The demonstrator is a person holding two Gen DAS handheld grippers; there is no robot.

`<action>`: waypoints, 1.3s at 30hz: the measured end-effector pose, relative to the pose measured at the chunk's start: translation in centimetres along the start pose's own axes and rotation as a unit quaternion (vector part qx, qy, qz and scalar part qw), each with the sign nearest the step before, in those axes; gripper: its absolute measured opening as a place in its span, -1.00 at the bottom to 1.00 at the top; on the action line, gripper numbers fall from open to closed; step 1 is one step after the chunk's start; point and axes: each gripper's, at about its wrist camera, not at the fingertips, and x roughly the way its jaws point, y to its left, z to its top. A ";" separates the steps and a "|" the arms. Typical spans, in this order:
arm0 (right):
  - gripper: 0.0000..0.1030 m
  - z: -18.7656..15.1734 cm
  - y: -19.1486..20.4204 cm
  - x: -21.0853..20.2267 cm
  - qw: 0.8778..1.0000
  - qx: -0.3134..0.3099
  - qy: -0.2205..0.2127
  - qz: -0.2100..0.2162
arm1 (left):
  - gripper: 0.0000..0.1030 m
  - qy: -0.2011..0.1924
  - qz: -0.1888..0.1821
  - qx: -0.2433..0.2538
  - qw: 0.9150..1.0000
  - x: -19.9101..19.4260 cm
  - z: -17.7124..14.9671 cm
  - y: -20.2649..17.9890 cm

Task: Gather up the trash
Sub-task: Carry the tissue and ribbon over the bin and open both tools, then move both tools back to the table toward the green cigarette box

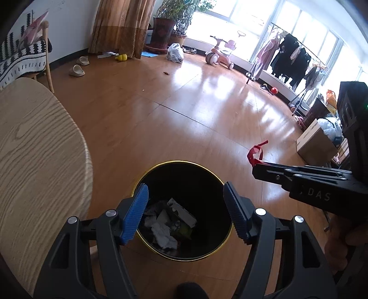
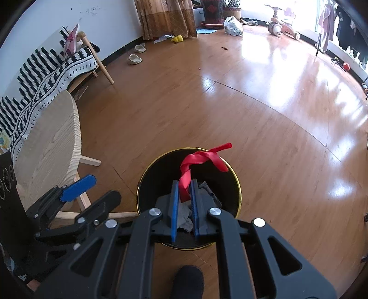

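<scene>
Left gripper (image 1: 185, 211) hangs over the bin (image 1: 161, 164), jaws spread wide, nothing between the blue pads (image 1: 135, 214); no pad touches anything. Bin is black with a gold rim, standing on the wooden floor (image 1: 184, 92) just beside a pale round wooden table (image 1: 34, 149). Inside the bin: crumpled white paper (image 1: 164, 234), a flat white carton piece (image 1: 182, 211), some dark and yellowish scraps, all lying on the bottom. Right gripper (image 2: 184, 202) has its jaws pressed together, pinching a red ribbon (image 2: 200, 161); the ribbon rises out from between the pads, twists and flops over to the right. From the right wrist view the ribbon and fingertips sit over the bin's opening; from the left wrist view the right gripper (image 1: 255, 169) comes in from the right edge with the ribbon (image 1: 255, 153) at its tip, seen against the floor to the right of the bin's rim, so whether it hangs straight above the opening I cannot tell. The left gripper (image 2: 92, 191) shows at the left of the right wrist view, fingers apart, near the table's legs. A dark sock toe (image 2: 187, 280) pokes in at the bottom edge. Farther off: a striped black-and-white blanket (image 2: 46, 76) over a bench against the wall, a pair of slippers (image 2: 135, 58), a filled plastic bag (image 2: 233, 26), a child's pink tricycle (image 2: 283, 20), a clothes rack (image 1: 289, 55) by the bright windows, a cardboard box (image 1: 315, 142).
</scene>
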 end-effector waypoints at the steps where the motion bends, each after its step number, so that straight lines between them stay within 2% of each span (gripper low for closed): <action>1: -0.79 0.0 0.1 0.0 1.000 -0.001 0.000 0.001 | 0.29 -0.002 0.001 0.000 1.000 -0.2 0.1 0.0; 7: -0.78 0.1 0.2 0.4 1.000 -0.001 0.003 0.008 | 0.36 -0.014 0.005 -0.003 1.000 -2.0 0.1 0.8; 9: -0.68 0.1 0.3 0.6 1.000 -0.001 0.009 0.009 | 0.40 -0.020 0.006 -0.005 1.000 -3.0 -0.1 1.2; 10: -0.57 0.1 0.3 0.6 1.000 -0.001 0.009 0.007 | 0.41 -0.022 0.006 -0.007 1.000 -3.3 -0.1 1.4; 12: 0.22 0.2 0.5 0.4 1.000 0.000 0.002 0.005 | 0.46 -0.025 0.008 -0.010 1.000 -4.1 -0.1 1.8; 18: 0.25 0.5 1.7 -0.2 1.000 -0.003 -0.013 0.014 | 0.55 -0.042 0.026 -0.006 0.999 -7.3 -0.4 3.3; 24: 0.29 1.0 6.5 -0.8 0.999 -0.031 -0.022 0.034 | 0.65 -0.061 0.061 -0.004 0.996 -11.9 -1.0 6.5; 33: 0.31 0.3 19.2 -0.9 0.990 -0.110 -0.025 0.086 | 0.72 -0.084 0.158 -0.026 0.984 -21.9 -4.5 14.7; 39: 0.31 -1.2 28.7 -0.6 0.979 -0.166 -0.019 0.120 | 0.72 -0.077 0.236 -0.064 0.967 -28.6 -9.7 22.0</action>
